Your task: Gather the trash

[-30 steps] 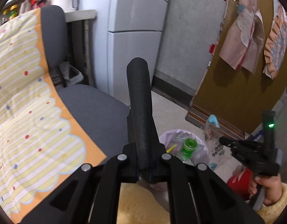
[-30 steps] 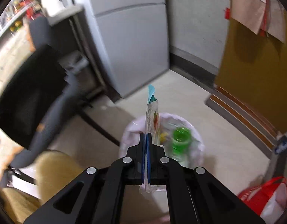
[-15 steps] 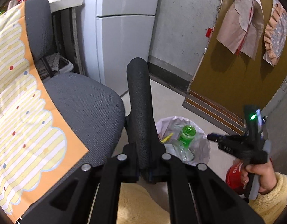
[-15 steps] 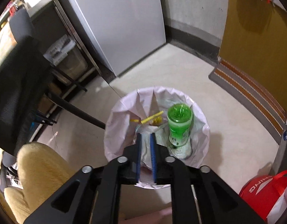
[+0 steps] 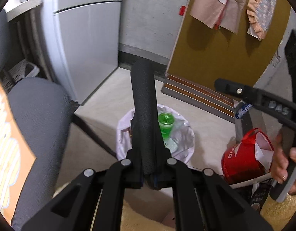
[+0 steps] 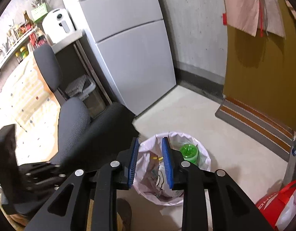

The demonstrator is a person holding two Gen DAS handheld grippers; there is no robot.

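My left gripper (image 5: 149,170) is shut on a long black foam tube (image 5: 144,105) that sticks up and forward over a white-lined trash bin (image 5: 186,154) on the floor. A green cup (image 5: 165,123) and wrappers lie inside the bin. My right gripper (image 6: 150,161) is open and empty, its blue pads (image 6: 133,161) apart, above the near rim of the same bin (image 6: 203,157), where the green cup (image 6: 188,152) and a dropped pouch (image 6: 160,177) show. The right gripper also shows at the right edge of the left wrist view (image 5: 263,100).
A grey office chair (image 5: 38,111) with a striped cloth stands left of the bin. A grey fridge (image 6: 132,48) is behind it. A red bag (image 5: 242,156) sits right of the bin, and a brown board (image 5: 225,44) leans on the wall.
My right gripper let go of the pouch into the bin, opened wider and rose back. My left gripper swung right with the foam tube, now over the bin.
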